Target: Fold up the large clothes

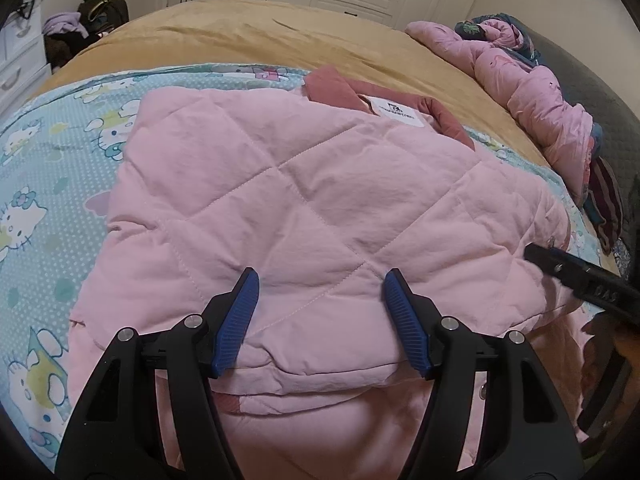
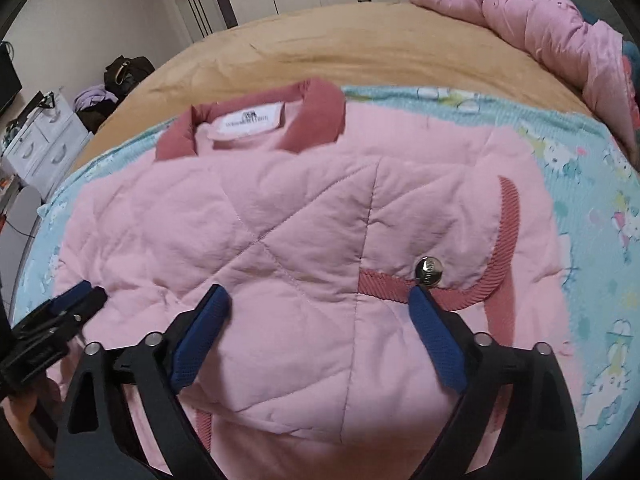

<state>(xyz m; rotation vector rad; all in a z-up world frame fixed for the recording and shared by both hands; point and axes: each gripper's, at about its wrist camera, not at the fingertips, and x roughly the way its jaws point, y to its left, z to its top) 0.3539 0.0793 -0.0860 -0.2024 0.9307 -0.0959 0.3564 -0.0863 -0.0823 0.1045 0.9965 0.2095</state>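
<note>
A pink quilted jacket [image 1: 300, 184] lies folded on the bed, its darker pink collar [image 1: 332, 88] and white label [image 1: 396, 114] at the far end. My left gripper [image 1: 322, 274] hovers over the jacket's near edge, jaws apart, blue pads bare and clamping nothing. In the right wrist view the jacket [image 2: 280, 220] shows a silver snap button [image 2: 428, 270] and ribbed pink trim [image 2: 508, 220]. My right gripper [image 2: 318, 292] stands wide open above the cloth, one fingertip just below the button. Each gripper shows in the other's view, at the jacket's side edges.
The jacket rests on a light blue cartoon-cat sheet [image 1: 48, 184] spread over a tan blanket [image 1: 280, 36]. A bunched pink duvet [image 1: 532, 92] lies along the bed's right side. White drawers [image 1: 16, 60] and a dark bag [image 1: 104, 8] stand beyond the bed's left edge.
</note>
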